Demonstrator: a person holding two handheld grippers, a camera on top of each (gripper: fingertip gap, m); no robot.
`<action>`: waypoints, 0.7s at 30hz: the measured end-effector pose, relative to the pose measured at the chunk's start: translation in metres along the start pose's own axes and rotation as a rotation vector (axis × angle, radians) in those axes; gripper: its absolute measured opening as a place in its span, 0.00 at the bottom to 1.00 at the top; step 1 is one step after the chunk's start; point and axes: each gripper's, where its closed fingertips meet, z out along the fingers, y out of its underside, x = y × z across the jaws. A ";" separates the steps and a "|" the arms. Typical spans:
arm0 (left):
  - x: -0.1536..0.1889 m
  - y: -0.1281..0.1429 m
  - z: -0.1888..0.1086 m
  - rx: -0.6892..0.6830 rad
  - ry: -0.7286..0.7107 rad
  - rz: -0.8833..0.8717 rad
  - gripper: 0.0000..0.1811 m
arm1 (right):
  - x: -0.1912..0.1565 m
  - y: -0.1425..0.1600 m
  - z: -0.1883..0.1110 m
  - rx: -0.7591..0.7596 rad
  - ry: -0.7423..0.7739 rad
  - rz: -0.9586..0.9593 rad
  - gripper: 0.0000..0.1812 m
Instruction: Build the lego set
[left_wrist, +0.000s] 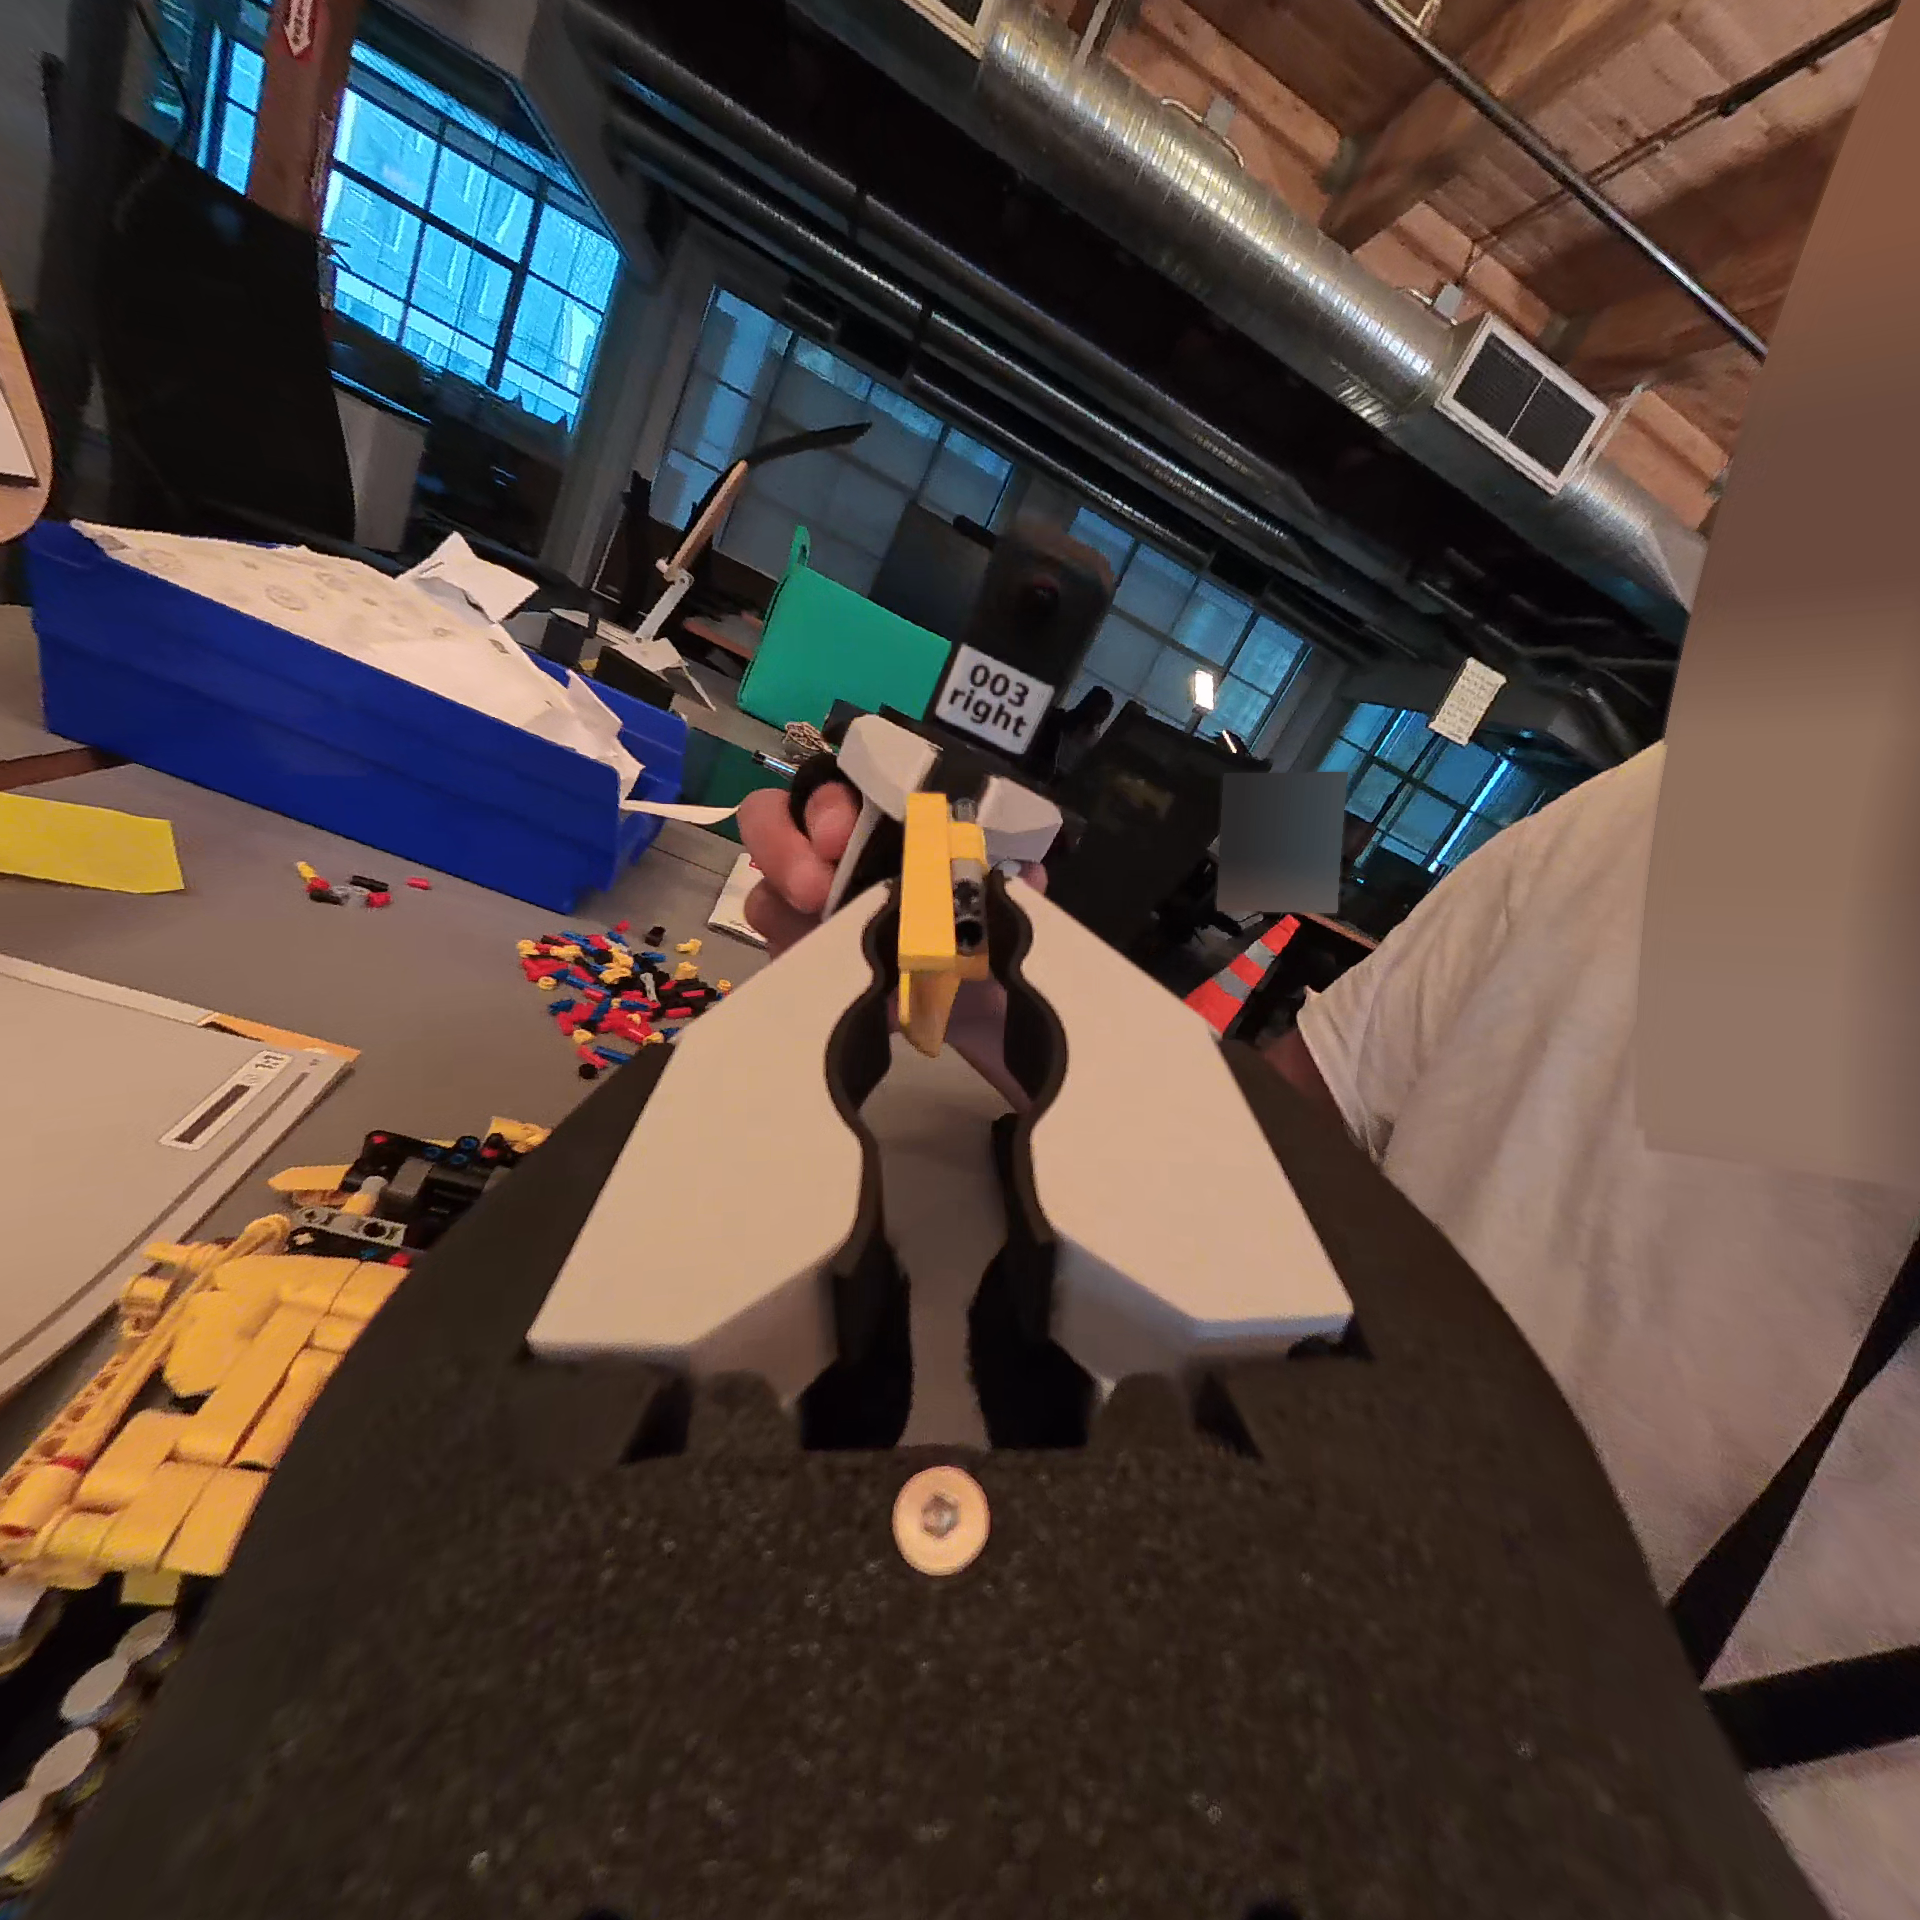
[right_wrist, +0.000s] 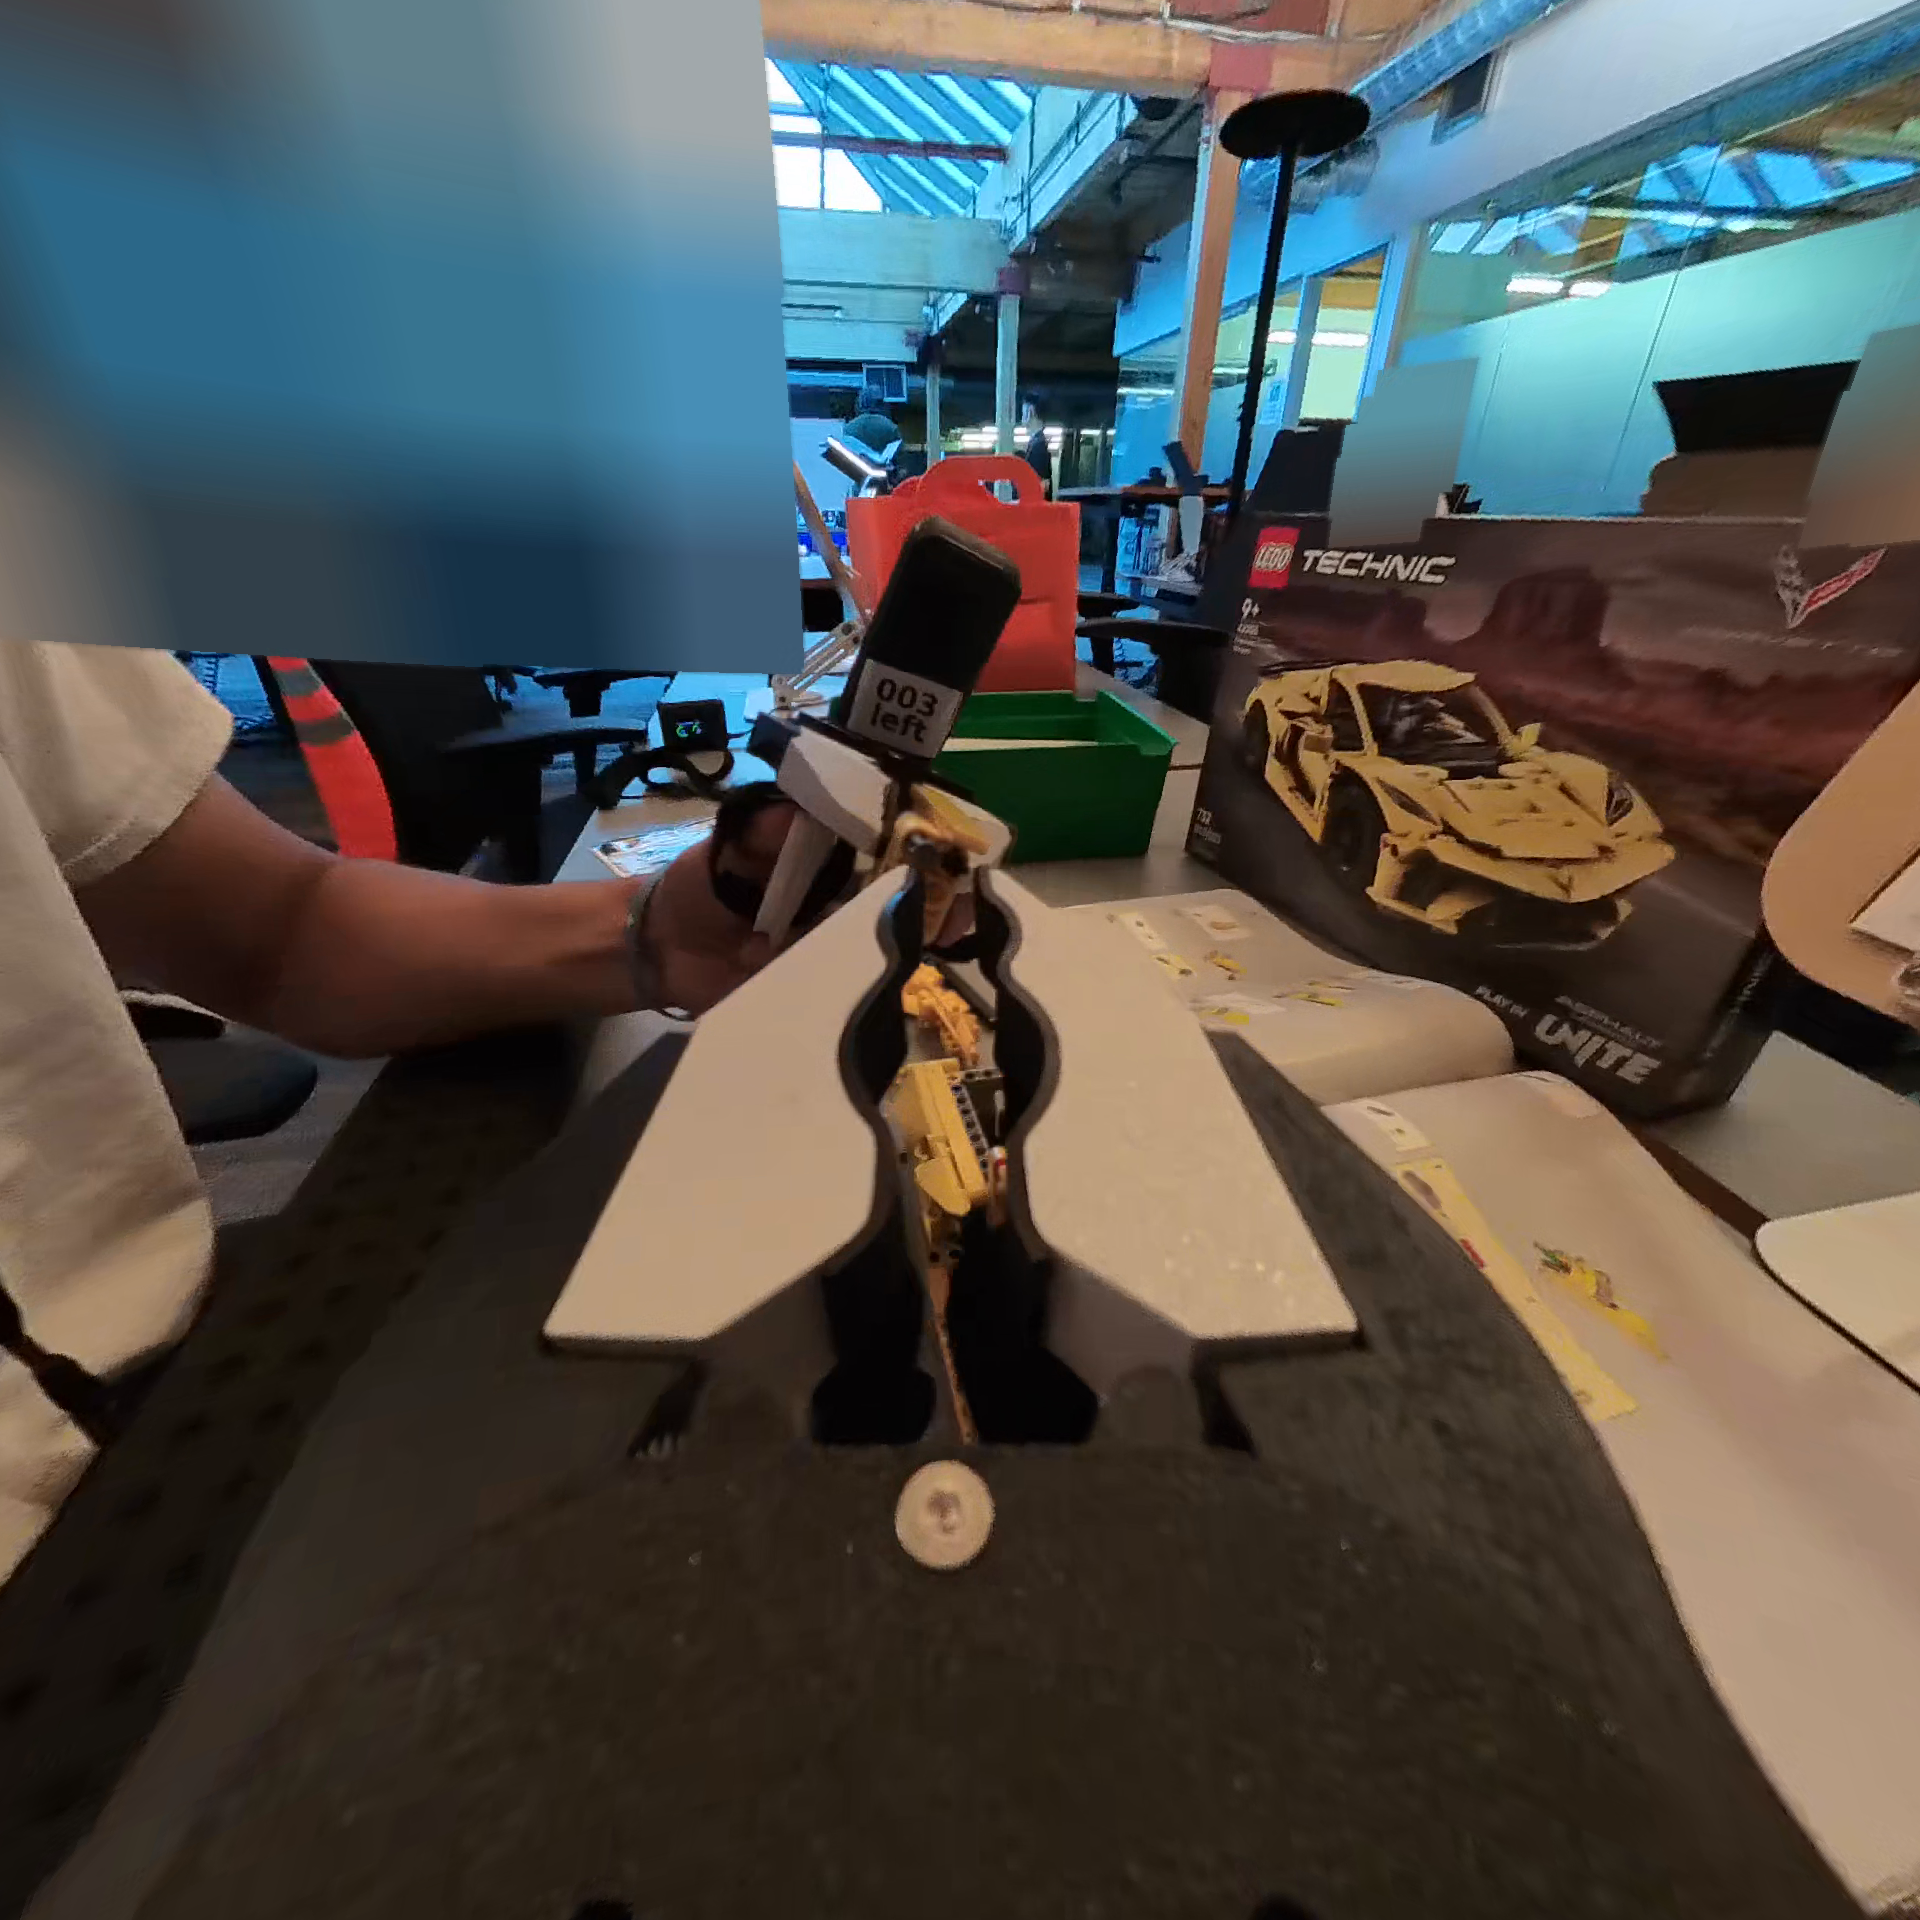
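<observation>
Two wrist views, two grippers meeting tip to tip above a grey table (left_wrist: 343, 935).

Right wrist view only: lego box (right_wrist: 1496, 821) standing at the table's far right, an open instruction booklet (right_wrist: 1455, 1226) flat before it, a green bin (right_wrist: 1049, 769) and an orange bag (right_wrist: 966, 582) behind.

Left wrist view only: blue bin (left_wrist: 312, 717) stuffed with white paper, a part-built yellow car (left_wrist: 197, 1382) at the near left edge, one large loose scatter of small red, blue, yellow and black pieces (left_wrist: 613, 987), one smaller cluster (left_wrist: 348, 886) farther back. Bare tabletop lies between bin, scatter and booklet.

Left gripper (left_wrist: 940, 935): fingers closed on a small yellow lego assembly (left_wrist: 935, 904), held in the air, well above the table. Right gripper (right_wrist: 940, 914): tips pressed close at the same assembly (right_wrist: 935, 831); whether they actually pinch it I cannot tell, since the contact point is hidden. One hand (right_wrist: 717, 925) holds the left gripper's handle.
</observation>
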 end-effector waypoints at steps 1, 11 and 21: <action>0.000 0.001 0.000 -0.005 0.000 0.009 0.08 | -0.001 0.000 0.000 -0.007 -0.011 0.020 0.04; 0.001 0.009 0.002 -0.057 -0.002 0.046 0.08 | -0.007 0.007 -0.001 -0.051 -0.064 0.053 0.04; -0.004 0.008 0.000 -0.074 -0.080 0.178 0.08 | -0.005 0.007 0.002 -0.049 -0.111 0.257 0.02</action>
